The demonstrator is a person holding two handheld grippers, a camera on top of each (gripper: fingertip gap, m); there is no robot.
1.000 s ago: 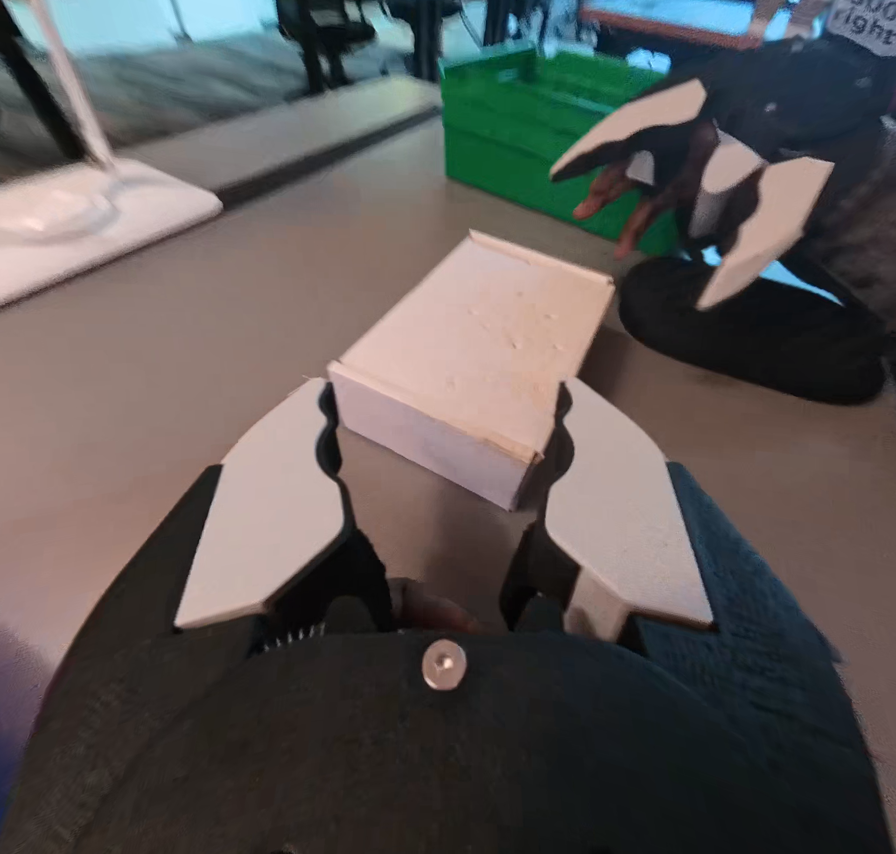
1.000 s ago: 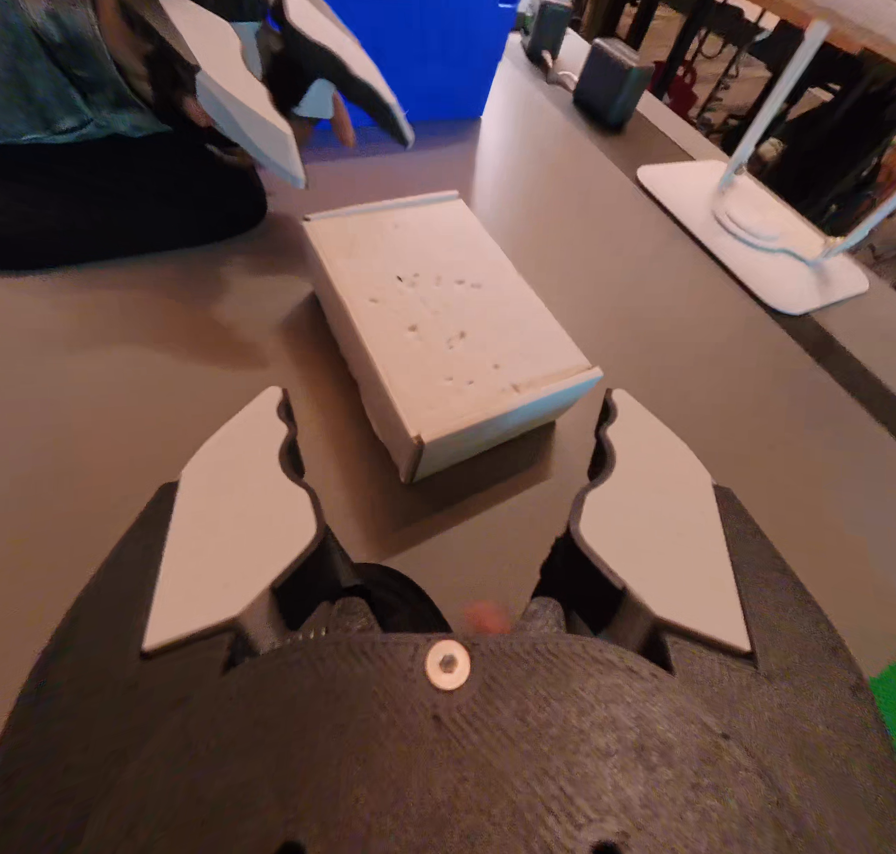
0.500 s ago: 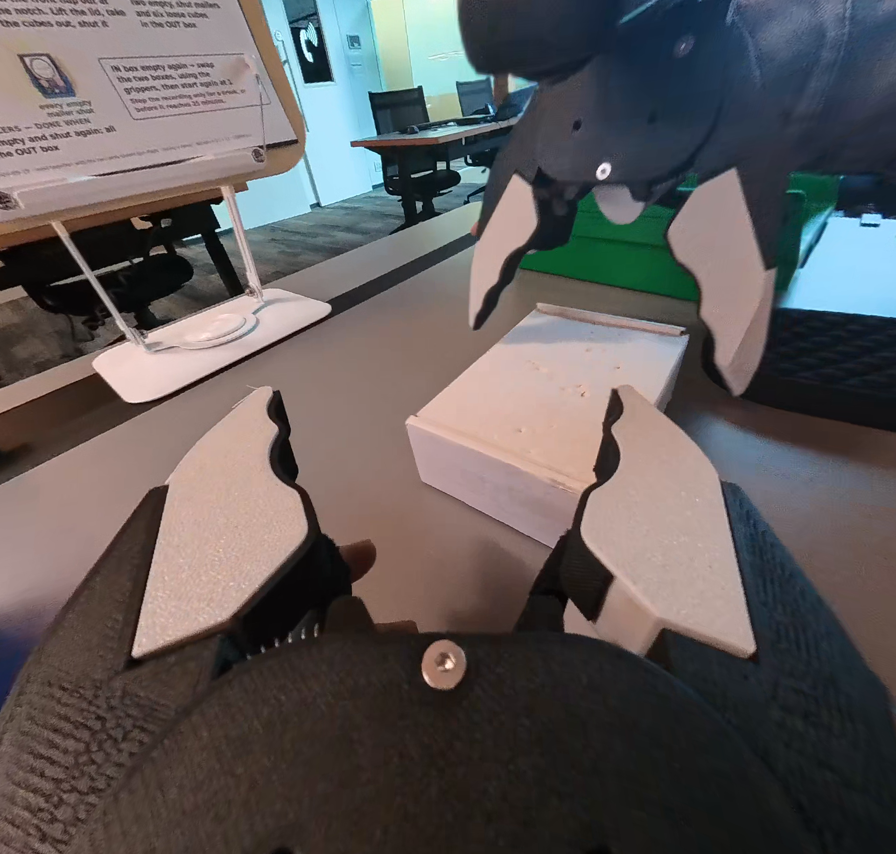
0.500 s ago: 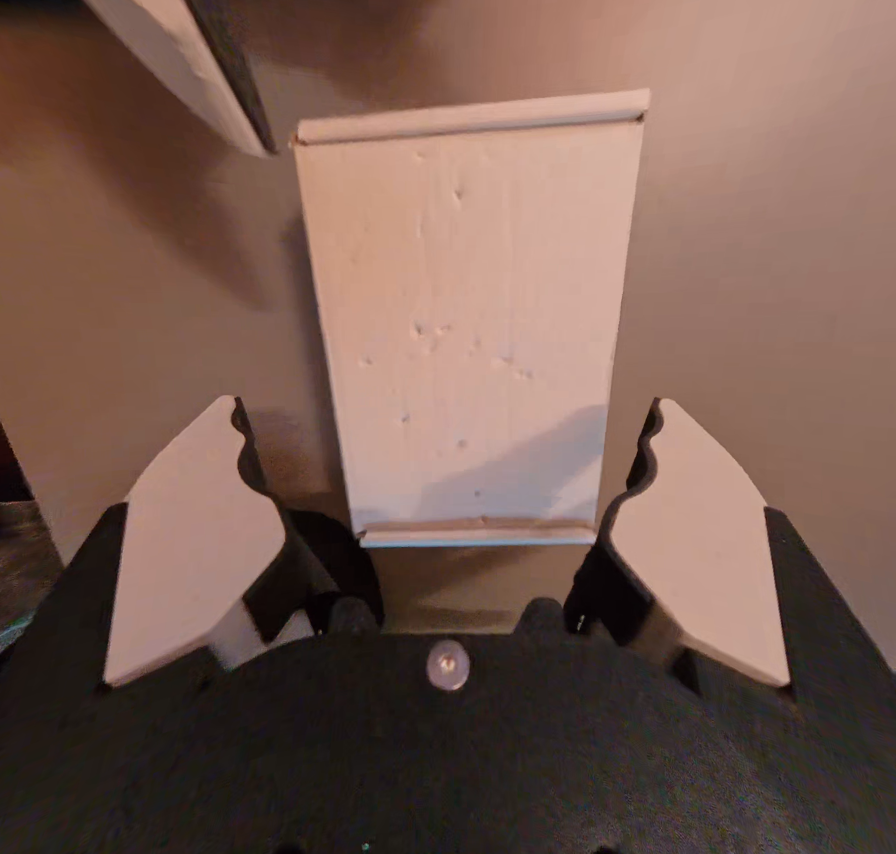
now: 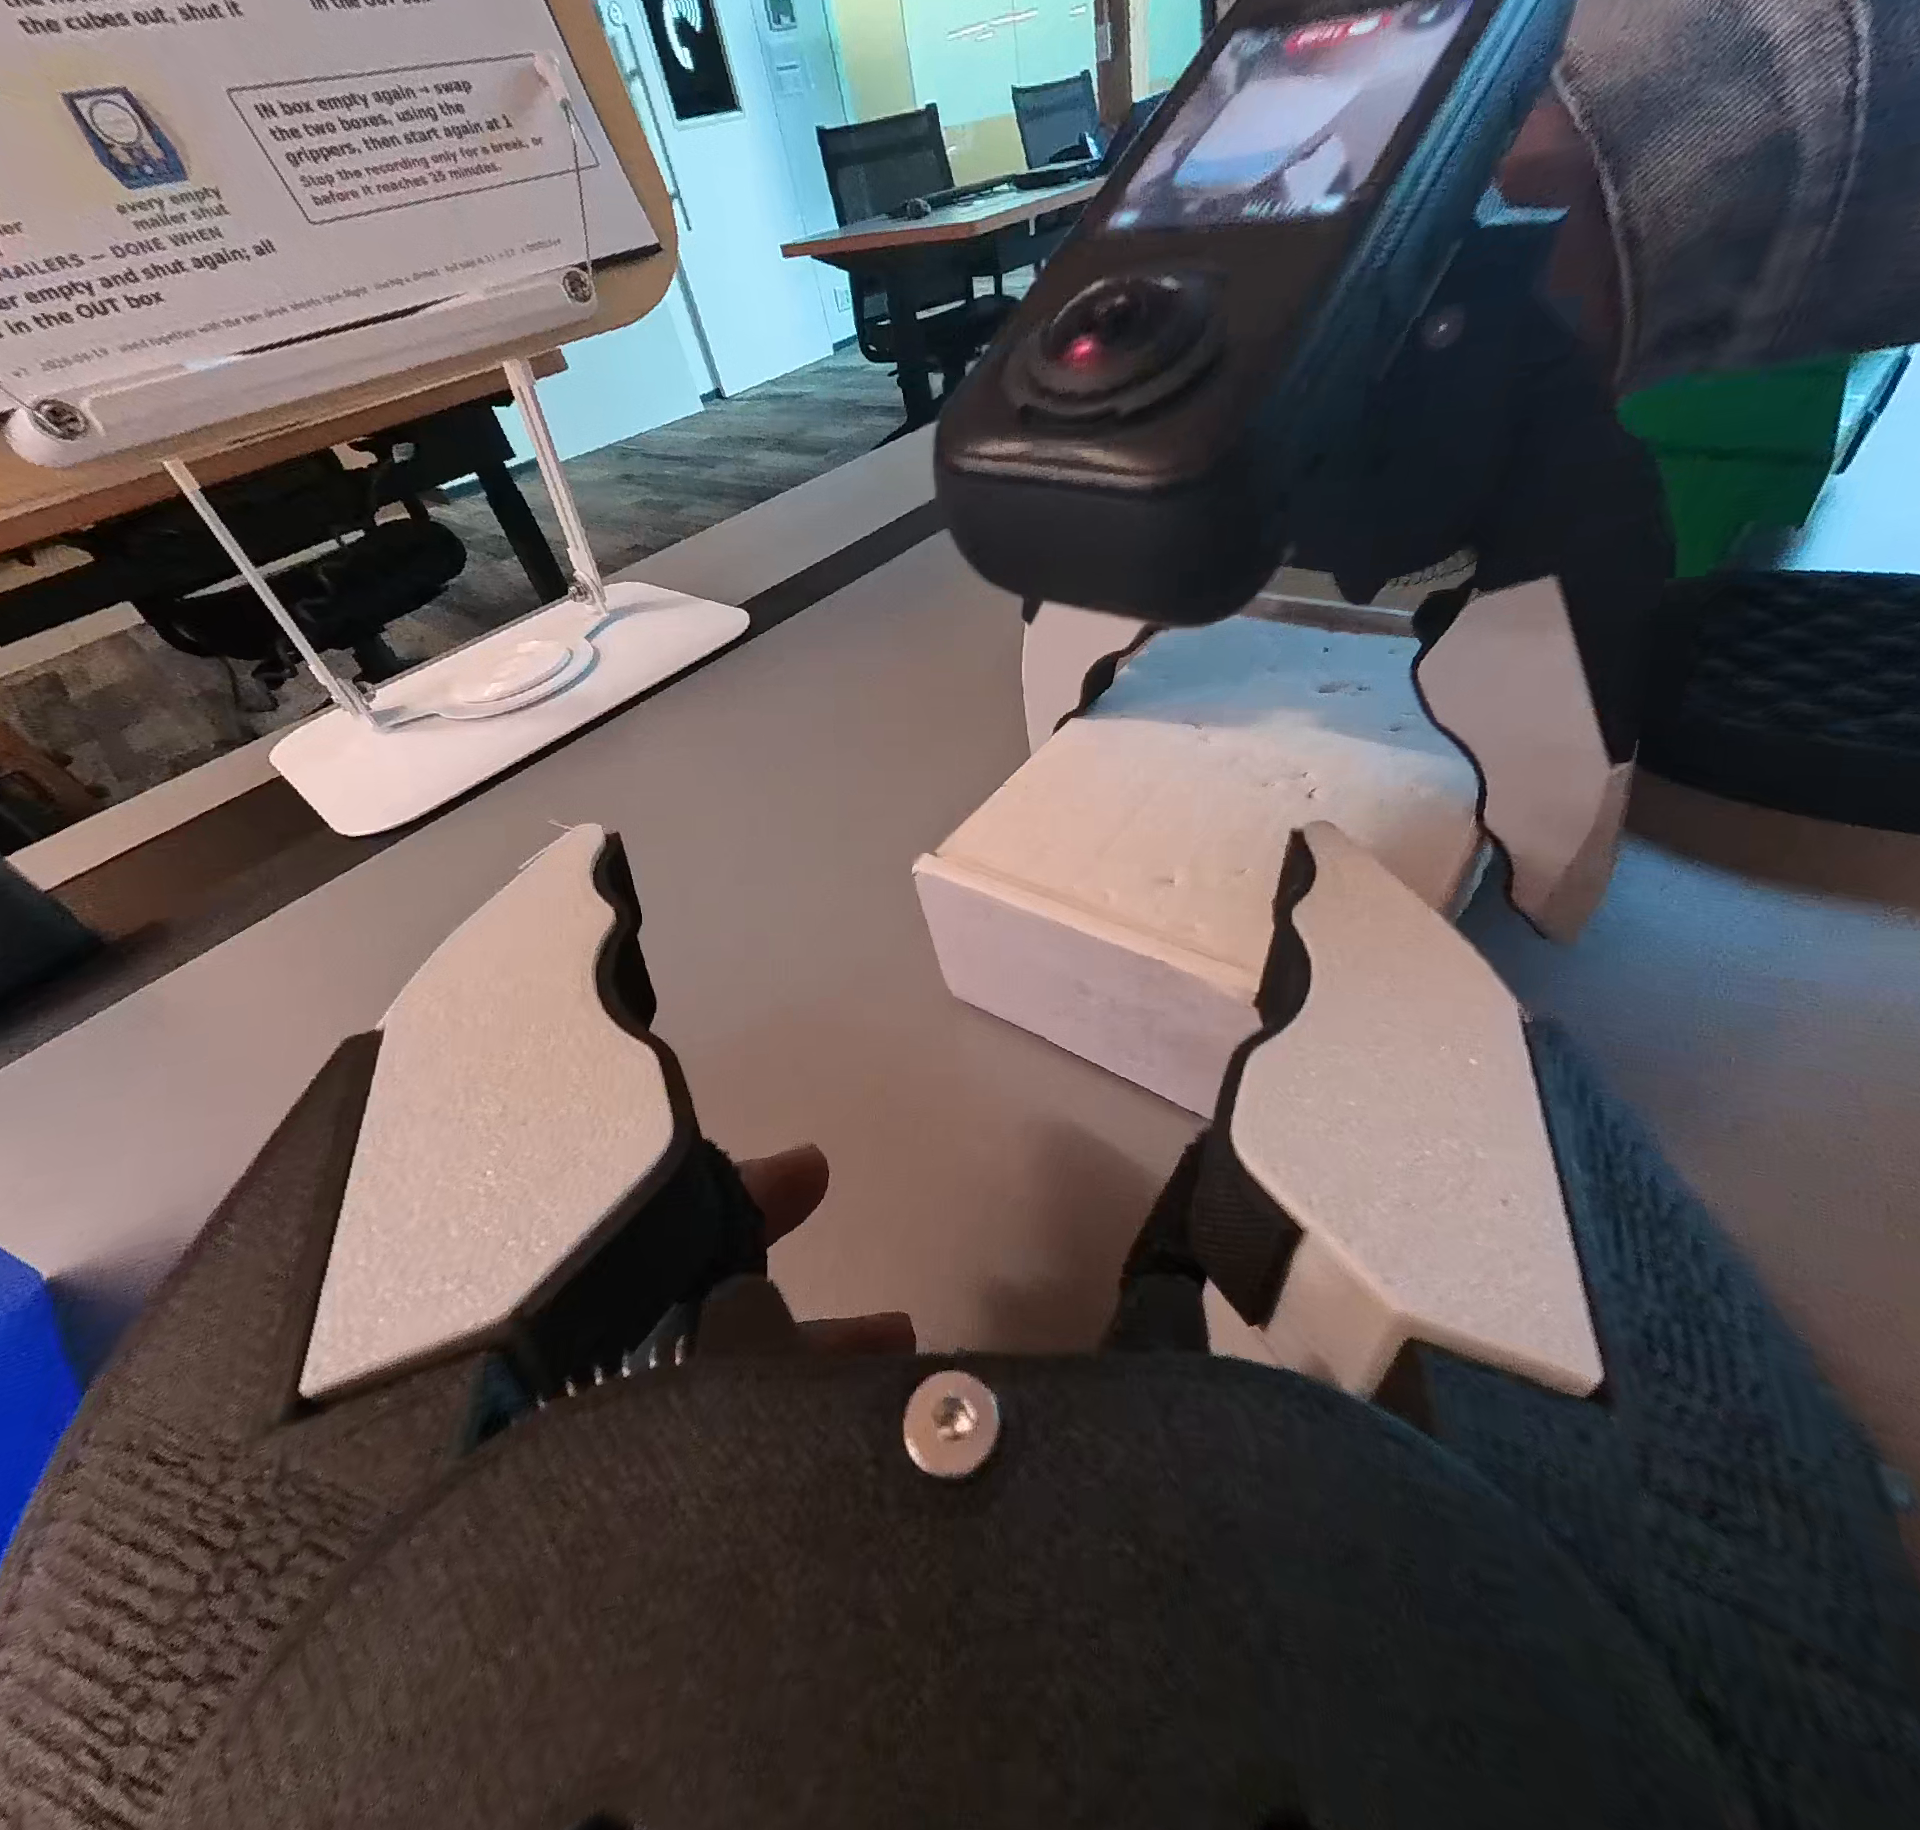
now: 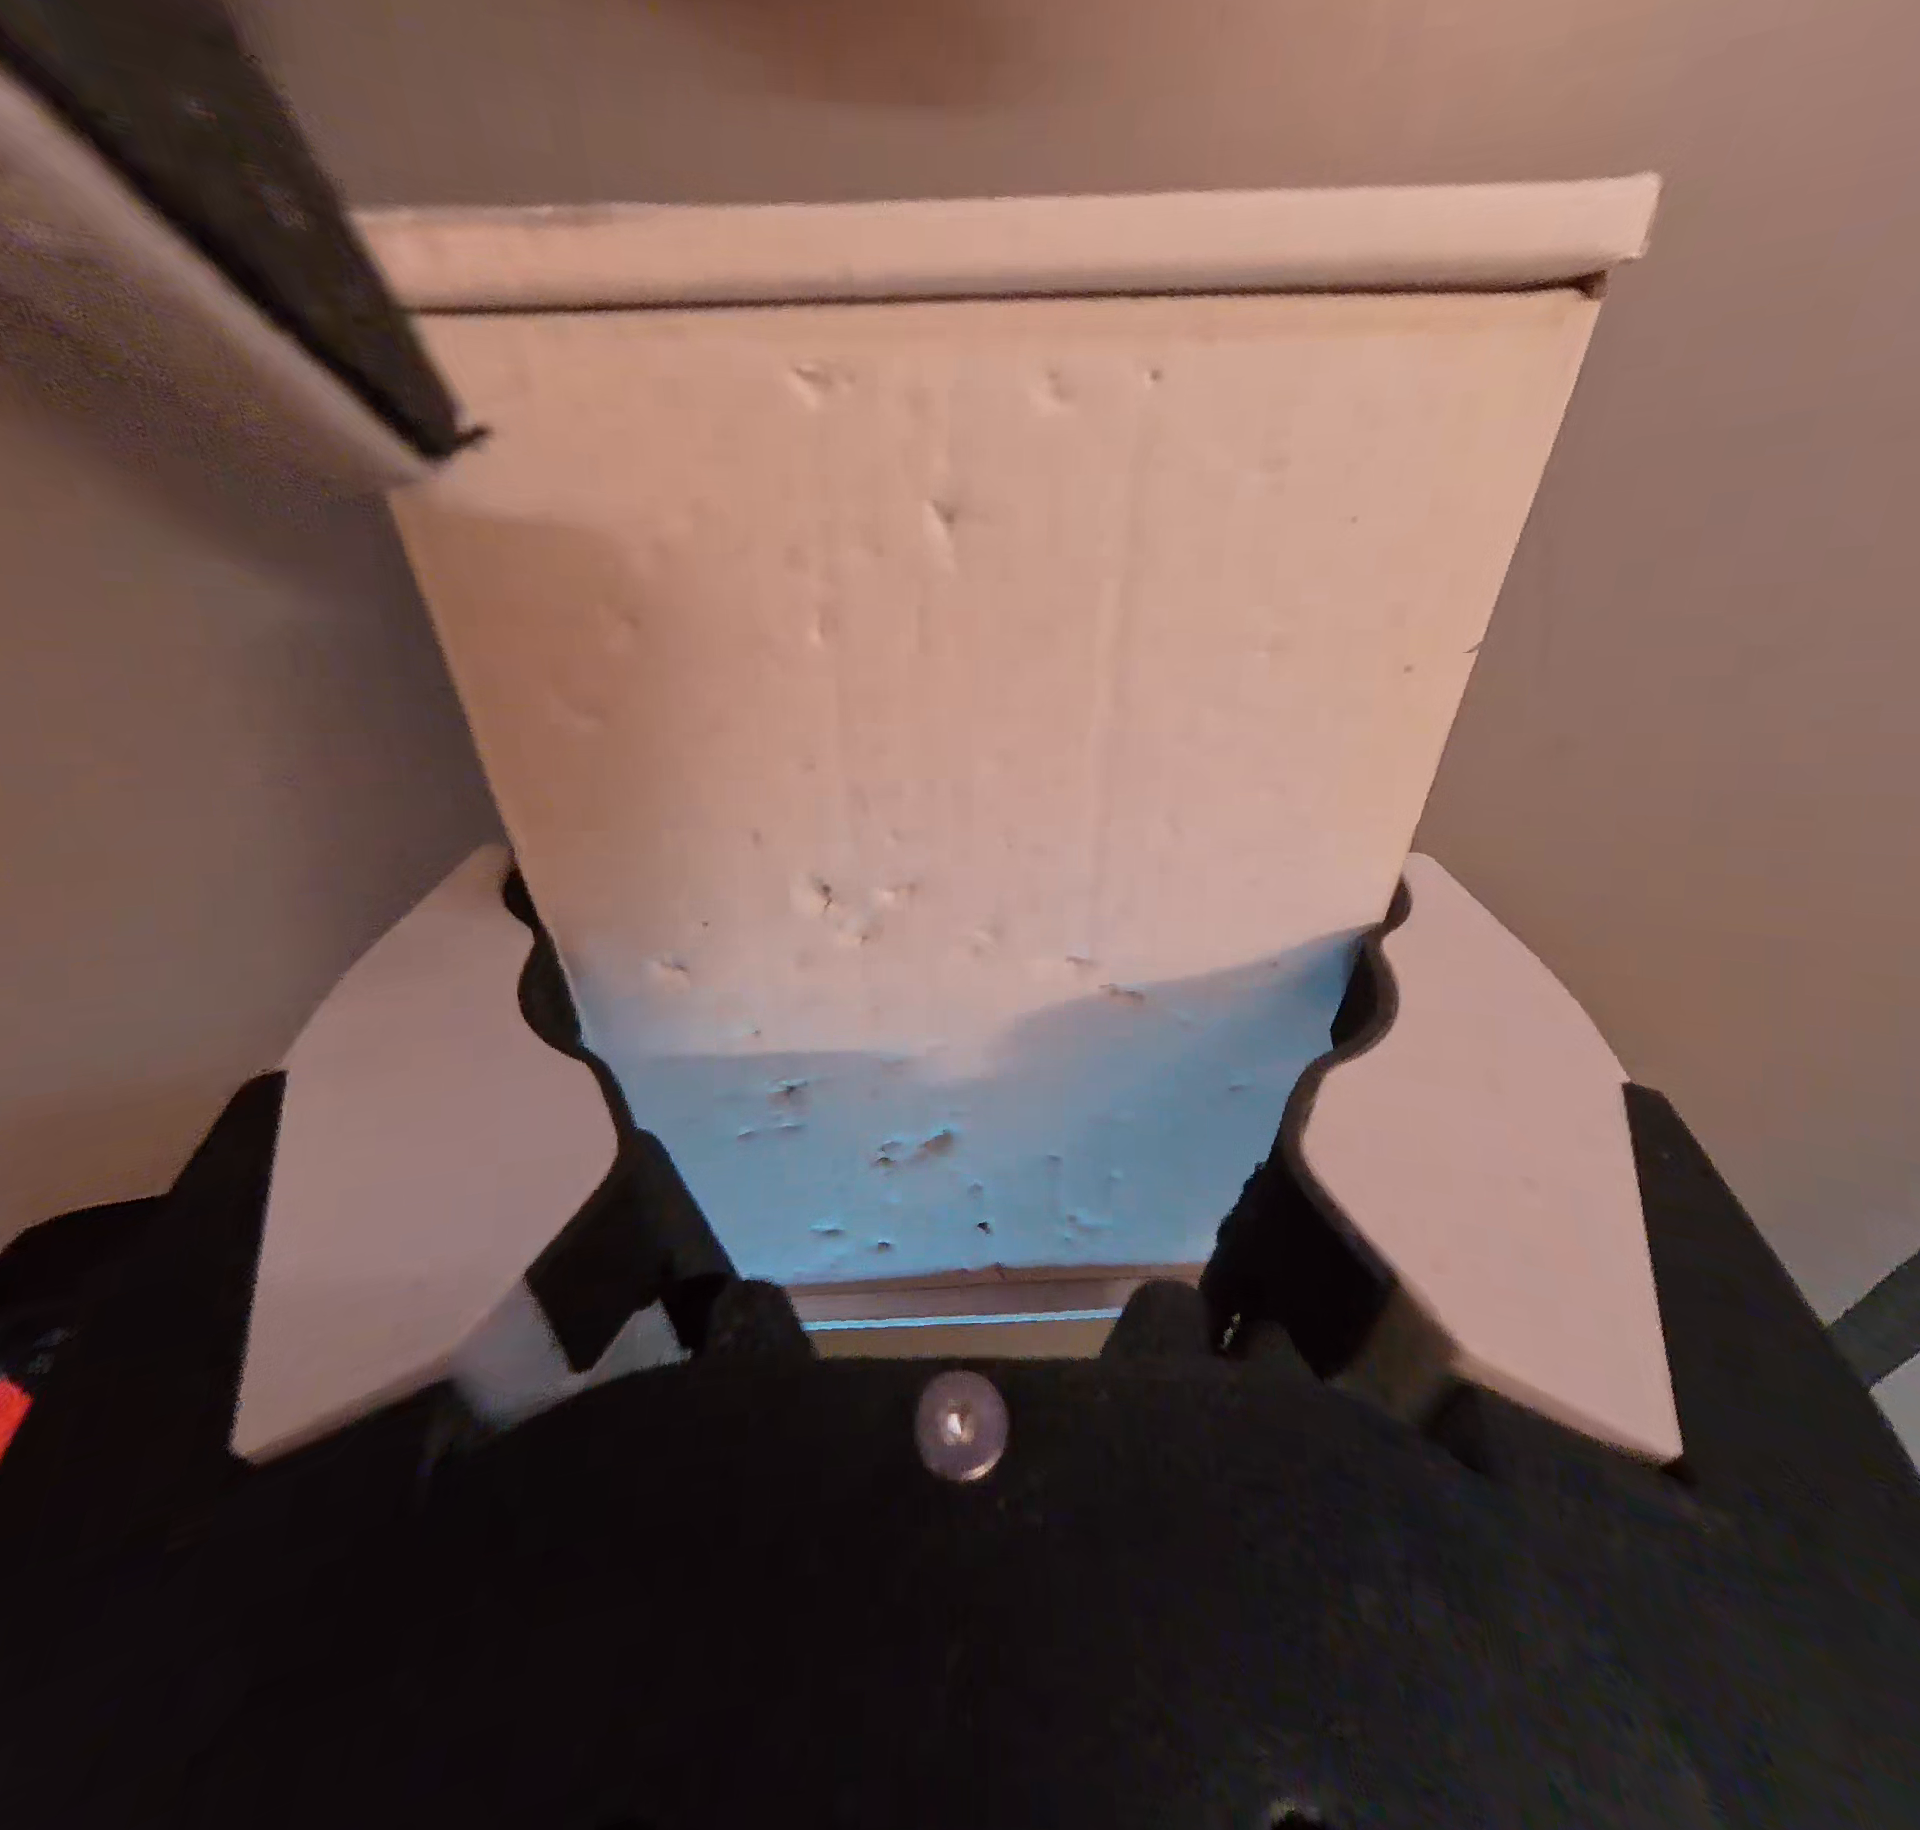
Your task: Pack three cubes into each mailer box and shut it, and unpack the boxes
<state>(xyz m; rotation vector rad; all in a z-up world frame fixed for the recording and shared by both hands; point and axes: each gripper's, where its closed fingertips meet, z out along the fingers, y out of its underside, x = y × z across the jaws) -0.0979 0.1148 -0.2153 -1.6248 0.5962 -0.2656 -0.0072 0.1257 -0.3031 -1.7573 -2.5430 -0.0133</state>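
Between the right claw (image 6: 956,959) fingers lay the white mailer box (image 6: 977,700), lid shut, flat on the grey counter (image 6: 1714,533); both fingers straddled its near end, spread wide, whether touching its sides I could not tell. Left claw (image 5: 945,959) stood wide and empty at the box's (image 5: 1174,845) opposite end, one finger overlapping a corner. Left of it, well apart: an instruction board on a white stand (image 5: 499,679).

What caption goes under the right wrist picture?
The right gripper straddles a closed white box on the grey table.
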